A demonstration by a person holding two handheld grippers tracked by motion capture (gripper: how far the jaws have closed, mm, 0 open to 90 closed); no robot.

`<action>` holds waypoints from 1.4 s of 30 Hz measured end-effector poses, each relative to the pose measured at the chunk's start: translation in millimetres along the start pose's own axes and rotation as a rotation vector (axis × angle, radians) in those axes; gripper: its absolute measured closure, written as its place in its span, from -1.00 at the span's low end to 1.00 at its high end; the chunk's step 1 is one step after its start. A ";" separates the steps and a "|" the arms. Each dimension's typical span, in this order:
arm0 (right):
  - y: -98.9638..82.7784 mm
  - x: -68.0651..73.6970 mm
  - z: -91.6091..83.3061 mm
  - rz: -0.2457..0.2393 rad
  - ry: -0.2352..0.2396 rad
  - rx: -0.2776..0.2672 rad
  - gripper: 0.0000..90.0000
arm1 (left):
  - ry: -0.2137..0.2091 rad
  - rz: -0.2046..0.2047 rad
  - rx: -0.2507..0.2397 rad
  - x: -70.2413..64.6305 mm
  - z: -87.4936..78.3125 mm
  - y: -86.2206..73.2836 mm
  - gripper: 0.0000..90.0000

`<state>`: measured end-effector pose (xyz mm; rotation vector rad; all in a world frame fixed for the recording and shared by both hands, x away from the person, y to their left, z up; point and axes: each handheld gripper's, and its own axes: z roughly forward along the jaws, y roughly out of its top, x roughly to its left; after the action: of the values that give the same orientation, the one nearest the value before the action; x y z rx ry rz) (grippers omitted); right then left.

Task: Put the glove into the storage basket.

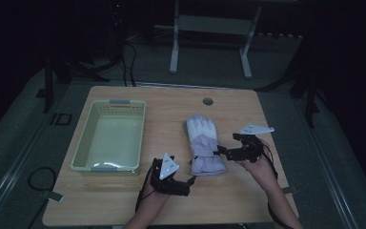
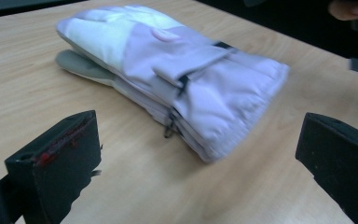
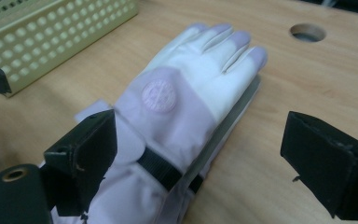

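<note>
Glove (image 1: pixel 204 145) flat on the table (image 1: pixel 248 200), fingers pointing away, cuff toward the person.
Right gripper (image 1: pixel 225 150), jaws spread wide, sits at the cuff's right edge, nearer than the left gripper (image 1: pixel 190 182), which is also spread and just clear of the cuff's near-left corner.

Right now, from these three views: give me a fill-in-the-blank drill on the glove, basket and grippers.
1. The lilac and white glove lies flat on the ____.
2. The pale green basket stands to the ____ of the glove in the high view.
3. The right gripper has its jaws ____, one on each side of the glove's cuff.
4. The left gripper holds ____.

Missing words: table; left; open; nothing
</note>
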<state>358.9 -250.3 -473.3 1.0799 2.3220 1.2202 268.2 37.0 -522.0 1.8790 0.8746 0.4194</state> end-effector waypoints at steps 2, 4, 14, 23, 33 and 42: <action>2.2 -0.8 2.8 0.002 0.006 0.008 -0.73 | -0.004 -0.017 0.025 4.9 5.0 9.3 -1.00; 4.8 -3.0 4.6 0.001 -0.008 0.007 -0.68 | -0.004 -0.016 0.034 6.8 10.0 17.2 -1.00; 14.0 -11.1 19.9 -0.013 -0.053 0.014 -0.47 | -0.001 -0.030 0.065 6.7 37.4 41.2 -1.00; 15.8 -14.9 36.1 0.014 0.017 0.034 -0.27 | 0.054 -0.106 0.143 7.5 42.2 41.3 -0.67; -4.7 -19.4 51.3 0.108 0.039 0.099 -0.03 | 0.022 -0.223 0.294 -0.6 57.3 15.3 -0.46; -24.2 -28.9 67.6 0.215 0.130 0.179 0.00 | -0.044 -0.261 0.312 7.8 69.7 1.8 -0.34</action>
<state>404.9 -241.4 -535.0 1.3802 2.5056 1.2059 317.5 -2.1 -553.0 2.0091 1.1919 0.0832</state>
